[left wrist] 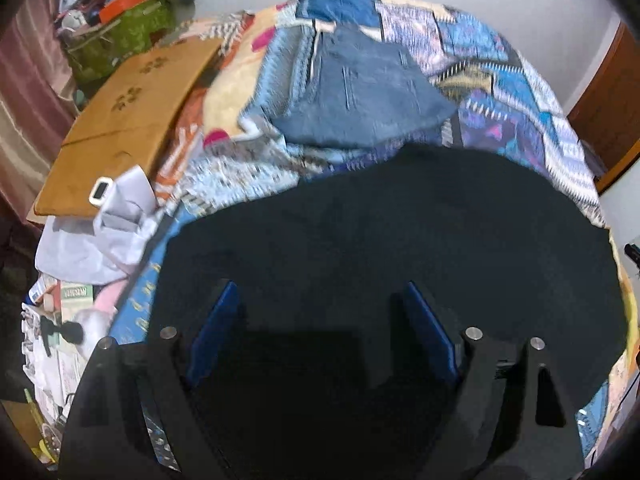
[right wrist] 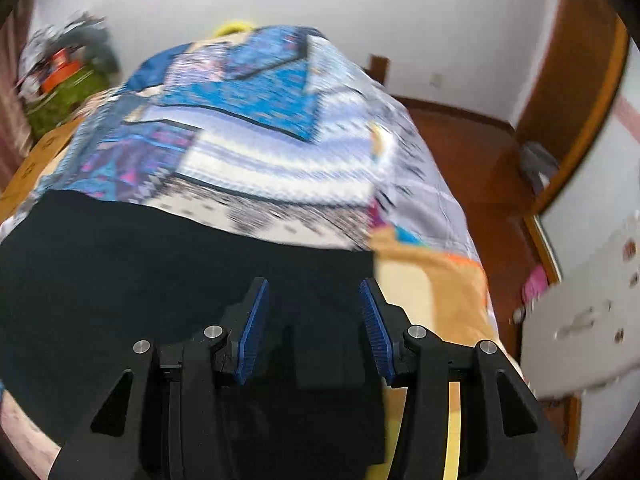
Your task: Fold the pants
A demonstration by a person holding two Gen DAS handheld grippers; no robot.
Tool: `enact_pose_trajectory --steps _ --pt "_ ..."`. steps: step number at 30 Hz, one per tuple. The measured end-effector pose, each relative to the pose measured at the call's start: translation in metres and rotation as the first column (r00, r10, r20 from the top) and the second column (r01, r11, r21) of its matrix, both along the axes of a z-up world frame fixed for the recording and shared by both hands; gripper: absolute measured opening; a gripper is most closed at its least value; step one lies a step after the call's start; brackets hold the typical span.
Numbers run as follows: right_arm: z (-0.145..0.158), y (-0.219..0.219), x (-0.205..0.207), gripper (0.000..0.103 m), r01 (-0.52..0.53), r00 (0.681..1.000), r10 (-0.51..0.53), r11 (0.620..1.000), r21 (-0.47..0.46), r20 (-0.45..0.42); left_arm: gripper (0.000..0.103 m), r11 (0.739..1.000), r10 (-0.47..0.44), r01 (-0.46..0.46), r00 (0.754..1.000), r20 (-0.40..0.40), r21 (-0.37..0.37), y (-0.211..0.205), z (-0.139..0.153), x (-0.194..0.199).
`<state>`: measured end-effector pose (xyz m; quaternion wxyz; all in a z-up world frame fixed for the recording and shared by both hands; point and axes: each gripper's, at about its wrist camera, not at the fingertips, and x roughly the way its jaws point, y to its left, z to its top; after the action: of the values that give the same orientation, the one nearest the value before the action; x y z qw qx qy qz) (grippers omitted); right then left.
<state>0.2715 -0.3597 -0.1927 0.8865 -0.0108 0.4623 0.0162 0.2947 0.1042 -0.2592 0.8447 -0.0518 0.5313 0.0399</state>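
Black pants (left wrist: 400,232) lie spread flat on a patterned blue bedspread (left wrist: 500,80). My left gripper (left wrist: 320,292) is open just above the black cloth, its blue pads (left wrist: 212,332) wide apart and empty. In the right wrist view the black pants (right wrist: 140,264) fill the lower left, with their right edge near the right finger. My right gripper (right wrist: 314,288) is open over that edge and holds nothing. A folded blue denim garment (left wrist: 360,96) lies farther back on the bed.
A wooden board (left wrist: 128,120) and white cloth (left wrist: 100,232) lie at the bed's left side, with a cluttered green basket (left wrist: 120,36) behind. On the right, the bedspread (right wrist: 260,128) ends at a drop to the wooden floor (right wrist: 480,160) and a white cabinet (right wrist: 592,300).
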Motion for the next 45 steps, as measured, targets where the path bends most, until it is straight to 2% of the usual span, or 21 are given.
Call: enact_pose_trajectory --steps 3,6,12,16,18,24,27,32,37,40,43,45 --pt "-0.014 -0.016 0.003 0.043 0.016 1.000 -0.015 0.999 0.042 -0.018 0.086 1.000 -0.005 0.006 0.999 -0.038 0.028 -0.007 -0.014 0.001" --pt "-0.023 -0.020 0.006 0.043 0.008 1.000 -0.006 0.998 0.067 -0.030 0.093 0.999 0.018 -0.016 0.999 -0.030 0.047 -0.007 -0.017 -0.002" --pt "-0.042 -0.025 0.018 0.043 -0.015 0.998 0.022 0.993 0.115 -0.062 0.094 0.999 0.028 -0.027 0.999 -0.037 0.042 -0.006 -0.020 -0.001" --pt "-0.049 -0.022 0.023 0.043 -0.033 0.998 0.039 0.994 0.104 -0.058 0.095 0.998 0.027 -0.025 0.999 -0.035 0.055 -0.008 -0.021 0.000" --pt "-0.051 -0.020 0.025 0.033 -0.038 0.997 0.043 0.996 0.084 -0.057 0.095 0.998 0.029 -0.027 0.999 -0.034 0.051 -0.007 -0.021 0.000" --pt "-0.054 -0.013 0.024 0.019 -0.042 0.998 0.045 0.998 0.050 -0.052 0.095 0.999 0.038 -0.037 0.999 -0.032 0.031 -0.005 -0.023 -0.001" --pt "-0.049 -0.010 0.023 0.010 -0.042 0.998 0.044 0.998 0.036 -0.038 0.095 0.998 0.041 -0.039 0.999 -0.030 0.044 -0.005 -0.021 -0.001" --pt "-0.015 -0.010 0.017 0.009 -0.026 0.996 0.027 1.000 -0.017 0.080 0.094 0.991 0.052 -0.053 0.999 0.014 0.122 -0.002 -0.007 -0.007" --pt "0.024 -0.008 0.023 0.009 -0.047 0.986 0.052 0.998 -0.035 0.157 0.094 0.967 0.103 -0.108 0.994 0.034 0.231 0.019 -0.001 -0.013" --pt "0.042 -0.003 0.029 0.009 -0.054 0.977 0.065 0.997 -0.060 0.203 0.094 0.960 0.163 -0.162 0.987 0.015 0.227 0.039 -0.009 -0.016" --pt "0.038 -0.002 0.040 0.009 -0.040 0.981 0.053 0.997 -0.073 0.189 0.094 0.954 0.182 -0.175 0.983 -0.007 0.245 0.045 -0.021 -0.020" --pt "0.018 -0.005 0.050 0.009 -0.028 0.991 0.038 0.997 -0.079 0.127 0.094 0.951 0.169 -0.152 0.985 -0.040 0.268 0.043 -0.033 -0.022"
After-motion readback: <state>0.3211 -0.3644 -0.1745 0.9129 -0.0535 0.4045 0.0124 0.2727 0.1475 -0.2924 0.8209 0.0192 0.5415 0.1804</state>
